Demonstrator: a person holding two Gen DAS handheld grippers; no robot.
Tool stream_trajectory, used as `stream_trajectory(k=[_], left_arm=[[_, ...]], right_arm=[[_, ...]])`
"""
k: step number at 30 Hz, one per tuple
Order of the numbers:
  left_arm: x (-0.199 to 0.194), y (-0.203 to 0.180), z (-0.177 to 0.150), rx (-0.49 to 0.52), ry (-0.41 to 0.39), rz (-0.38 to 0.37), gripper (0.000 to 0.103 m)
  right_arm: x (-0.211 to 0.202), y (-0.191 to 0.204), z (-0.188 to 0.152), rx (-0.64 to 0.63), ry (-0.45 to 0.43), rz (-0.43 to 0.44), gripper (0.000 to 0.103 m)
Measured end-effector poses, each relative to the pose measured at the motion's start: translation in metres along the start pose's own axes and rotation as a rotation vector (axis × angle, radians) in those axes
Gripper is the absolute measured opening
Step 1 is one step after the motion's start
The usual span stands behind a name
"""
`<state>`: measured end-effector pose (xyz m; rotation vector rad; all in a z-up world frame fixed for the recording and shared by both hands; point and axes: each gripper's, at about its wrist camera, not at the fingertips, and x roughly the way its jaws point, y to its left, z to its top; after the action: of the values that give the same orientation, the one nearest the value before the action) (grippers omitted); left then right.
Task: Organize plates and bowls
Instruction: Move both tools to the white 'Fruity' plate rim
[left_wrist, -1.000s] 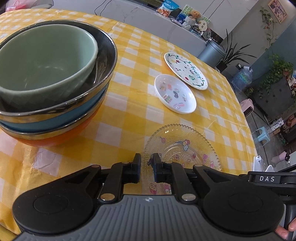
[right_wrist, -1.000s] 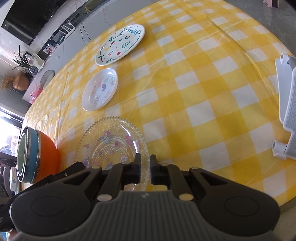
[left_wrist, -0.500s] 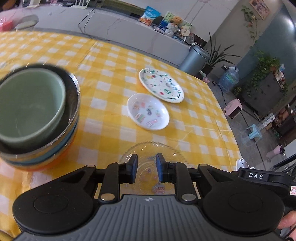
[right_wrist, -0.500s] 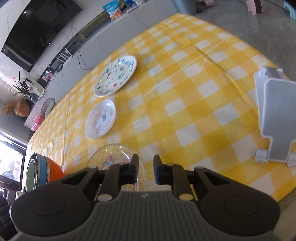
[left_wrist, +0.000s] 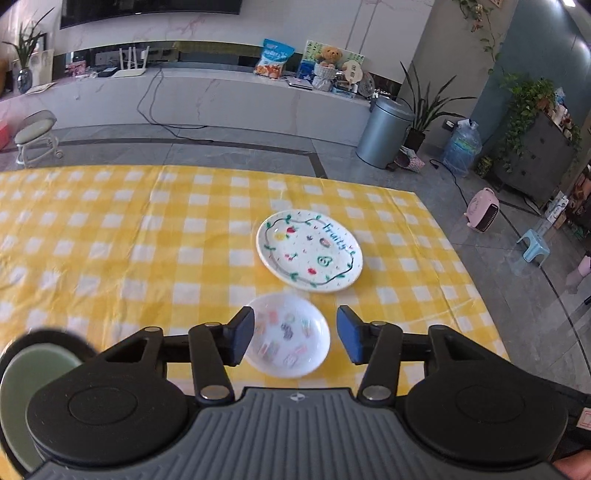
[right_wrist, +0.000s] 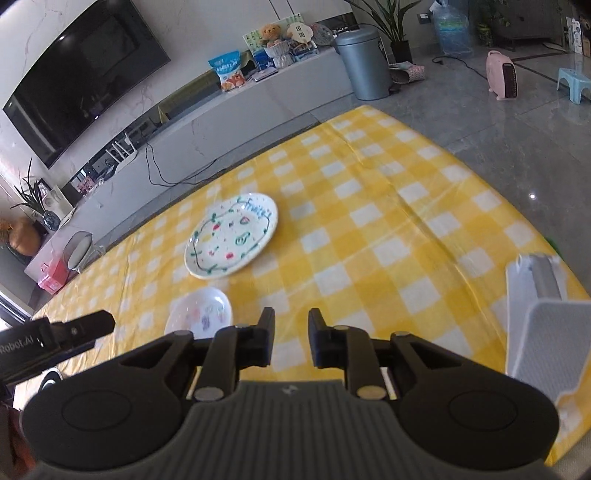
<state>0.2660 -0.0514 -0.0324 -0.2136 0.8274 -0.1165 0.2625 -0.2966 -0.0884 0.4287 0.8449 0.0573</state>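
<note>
Plates are lying on the desk ahead of me, on its yellow-and-white checked cloth: the large fruit-painted plate is sitting farther out, and the small white dish with little coloured pictures is resting just nearer, close beside it but apart. I am holding my left hand-held gripper above the desk with its jaws opening, standing wide apart with nothing between them; in its view the small dish is showing through the gap, down on the cloth, not touched. At the lower left edge of that view the pale green bowl is peeking out inside a dark rim, mostly hidden behind the gripper body and blurred. My right hand-held gripper is also hanging over the cloth, its jaws parted by a narrow gap and gripping nothing. From that side the left tool is poking in at the left edge, and a white rack is standing at the desk's right end, well apart from the plates.
</note>
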Motion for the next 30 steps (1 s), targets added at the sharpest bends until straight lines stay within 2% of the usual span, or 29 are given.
stream_trajectory(k=[5,7,10,12,16,20,24,30], left_arm=[[0.017,-0.009,0.017,0.071,-0.034,0.048,0.060],[0.027,-0.011,0.024,0.093,-0.044,0.049,0.075],[0.046,-0.002,0.038,-0.011,0.017,-0.027,0.076],[0.060,0.003,0.047,-0.062,0.052,-0.033,0.076],[0.085,0.008,0.060,-0.125,0.049,-0.048,0.077],[0.111,0.014,0.069,-0.180,0.027,-0.081,0.074],[0.135,0.027,0.073,-0.221,0.051,-0.044,0.069],[0.161,0.053,0.069,-0.273,0.059,-0.002,0.062]], right_arm=[[0.020,0.008,0.020,0.000,-0.031,-0.030,0.022],[0.030,0.009,0.028,0.002,-0.042,-0.044,0.022],[0.043,0.011,0.039,0.006,-0.058,-0.055,0.023],[0.051,0.010,0.045,0.014,-0.066,-0.041,0.025],[0.069,-0.001,0.056,0.083,-0.049,0.007,0.026],[0.090,-0.016,0.066,0.168,-0.034,0.047,0.027],[0.115,-0.024,0.072,0.251,0.008,0.118,0.026],[0.149,-0.019,0.077,0.277,0.053,0.163,0.024]])
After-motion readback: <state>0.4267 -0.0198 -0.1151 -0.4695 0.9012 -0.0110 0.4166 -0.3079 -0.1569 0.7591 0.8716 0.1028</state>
